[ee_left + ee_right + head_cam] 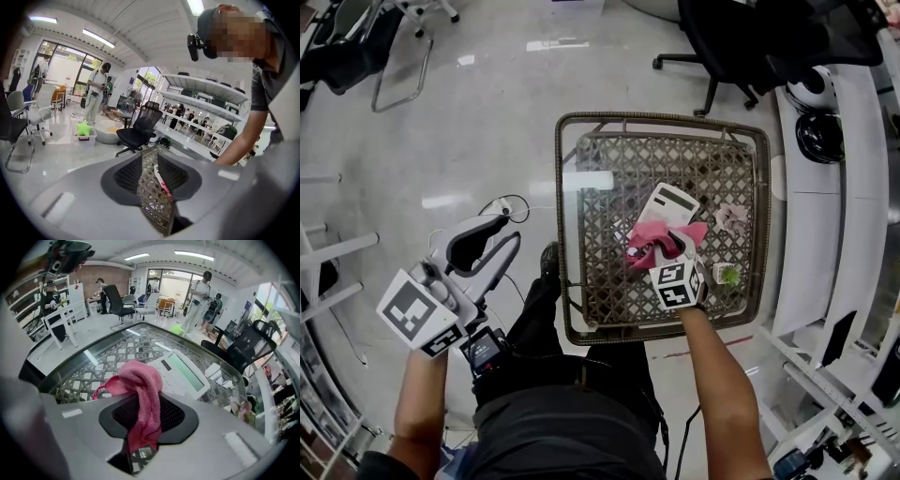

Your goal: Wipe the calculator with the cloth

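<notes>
The near end of the calculator (667, 206) is hidden under the pink cloth (654, 240), so most of its keys cannot be seen. Only a few pale rows show in the right gripper view. The right gripper (666, 258) has its fingers (117, 414) closed on the cloth, and their tips are buried in its folds. The cloth is bunched; it rises from between the dark pads and flops forward onto the calculator's near edge.

Two items sit on the tabletop (600, 150) at about 3 o'clock from the calculator, a small pinkish object (731, 217) and a small green object (729, 275). Both are too small to name. An office chair (750, 42) at 12 o'clock is cut off by the top edge of the head view.

The calculator is white. The right gripper view shows a wide pale-green display and a narrow dark strip beside it. It lies flat and slantwise on the glass tabletop, which covers a brown woven lattice. It sits right of centre, at 12 o'clock from the right gripper's marker cube.

The left gripper (511, 231) hangs off the tabletop at 9 o'clock, over the glossy floor (441, 141). Its fingers (124, 174) are apart with nothing between them — through the gap, its own view shows only the tabletop's woven edge, far off.
</notes>
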Demonstrator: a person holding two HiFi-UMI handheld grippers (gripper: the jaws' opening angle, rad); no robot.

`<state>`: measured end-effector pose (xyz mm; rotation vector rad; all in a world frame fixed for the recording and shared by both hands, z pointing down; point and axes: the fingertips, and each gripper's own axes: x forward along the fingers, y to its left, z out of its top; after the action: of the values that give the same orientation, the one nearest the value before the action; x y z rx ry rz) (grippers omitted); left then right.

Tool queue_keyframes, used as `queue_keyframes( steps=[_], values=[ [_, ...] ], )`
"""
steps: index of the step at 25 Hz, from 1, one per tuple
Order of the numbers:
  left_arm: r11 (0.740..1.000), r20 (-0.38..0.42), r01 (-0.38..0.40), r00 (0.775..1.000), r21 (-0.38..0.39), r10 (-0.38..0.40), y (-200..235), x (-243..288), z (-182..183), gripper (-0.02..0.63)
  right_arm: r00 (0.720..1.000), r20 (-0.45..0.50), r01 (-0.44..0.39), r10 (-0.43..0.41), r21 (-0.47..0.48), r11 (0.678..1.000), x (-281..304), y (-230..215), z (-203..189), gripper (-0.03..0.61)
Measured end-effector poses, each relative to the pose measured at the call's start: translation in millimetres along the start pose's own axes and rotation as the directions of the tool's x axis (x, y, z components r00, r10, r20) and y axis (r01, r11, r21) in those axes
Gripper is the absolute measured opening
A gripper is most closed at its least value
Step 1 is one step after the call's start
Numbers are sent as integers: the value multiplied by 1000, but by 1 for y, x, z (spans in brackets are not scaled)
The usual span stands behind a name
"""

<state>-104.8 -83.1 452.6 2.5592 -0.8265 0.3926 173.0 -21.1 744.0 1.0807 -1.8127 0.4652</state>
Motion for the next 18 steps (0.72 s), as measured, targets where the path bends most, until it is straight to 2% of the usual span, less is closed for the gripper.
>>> queue_keyframes(
  steps=[5, 9, 13, 18],
  values=[
    [1000, -6, 15, 1000, 9, -15, -4, 7, 3, 109, 997, -49, 64, -61, 65, 996, -12, -31, -27, 95],
    [999, -10, 33, 999, 25, -33, -8, 14, 9, 109, 988, -123, 118, -96, 187, 975, -14, -50, -64, 95],
    [998, -9, 44, 999, 44, -44, -8, 16, 17, 109, 981, -171, 138, -95, 259, 956, -19, -56, -81, 98],
    [996, 0, 60, 998, 70, -60, -13, 16, 31, 109, 979, -190, 151, -79, 399, 904, -38, -60, -83, 112]
  ],
)
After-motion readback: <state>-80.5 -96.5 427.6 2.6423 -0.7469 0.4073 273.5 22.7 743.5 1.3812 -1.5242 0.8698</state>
